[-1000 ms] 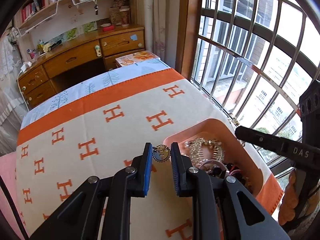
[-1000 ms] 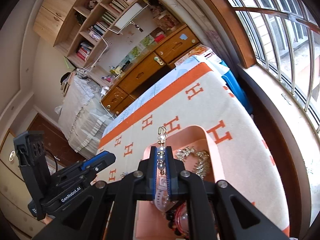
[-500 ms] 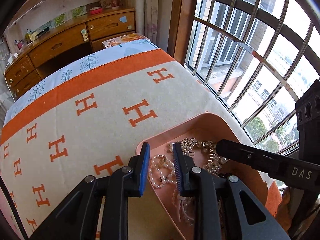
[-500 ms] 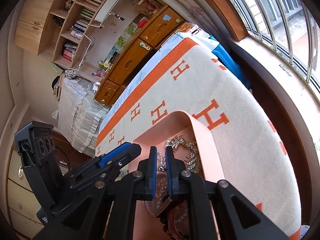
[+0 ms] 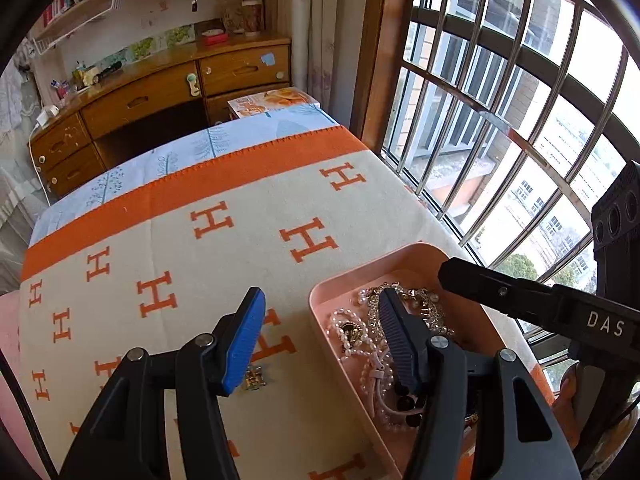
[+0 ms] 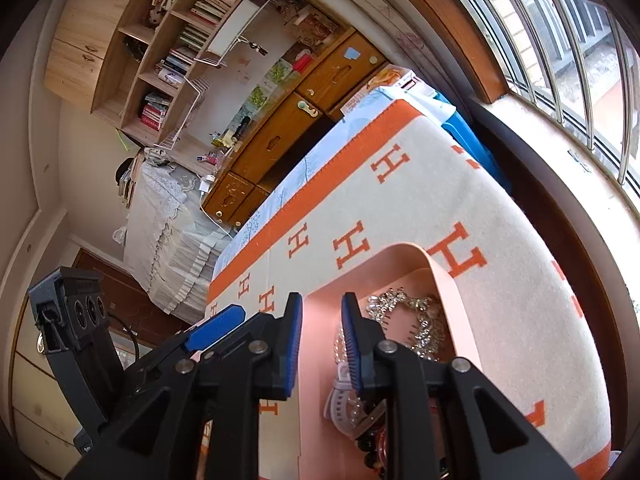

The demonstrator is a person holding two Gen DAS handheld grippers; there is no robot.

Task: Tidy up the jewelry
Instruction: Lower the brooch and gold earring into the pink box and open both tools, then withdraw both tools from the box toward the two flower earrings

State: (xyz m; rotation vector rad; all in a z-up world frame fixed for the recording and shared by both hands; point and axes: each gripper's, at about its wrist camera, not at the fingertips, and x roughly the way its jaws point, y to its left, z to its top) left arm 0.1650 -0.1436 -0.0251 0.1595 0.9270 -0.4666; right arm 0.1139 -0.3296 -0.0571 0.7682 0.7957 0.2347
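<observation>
A pink tray (image 5: 420, 250) on the orange-and-cream blanket holds a tangle of jewelry: a pearl strand (image 5: 352, 344), a gold chain piece (image 5: 416, 300) and dark beads (image 5: 404, 400). My left gripper (image 5: 320, 332) is open and empty, its jaws straddling the tray's left wall. A small gold piece (image 5: 255, 378) lies on the blanket by its left finger. My right gripper (image 6: 320, 344) is open and empty over the tray (image 6: 444, 280), above a sparkly chain (image 6: 416, 320) and a white band (image 6: 340, 392).
The blanket (image 5: 180, 248) covers a table next to a barred window (image 5: 500, 100) on the right. A wooden desk (image 5: 160, 92) and shelves stand beyond the far end. The right gripper's body (image 5: 560, 312) crosses the tray's right side.
Both grippers have opened. The left let go of its gold piece and pearls in the tray; the right released its pearl pin. The left pulled back and its view rose.
</observation>
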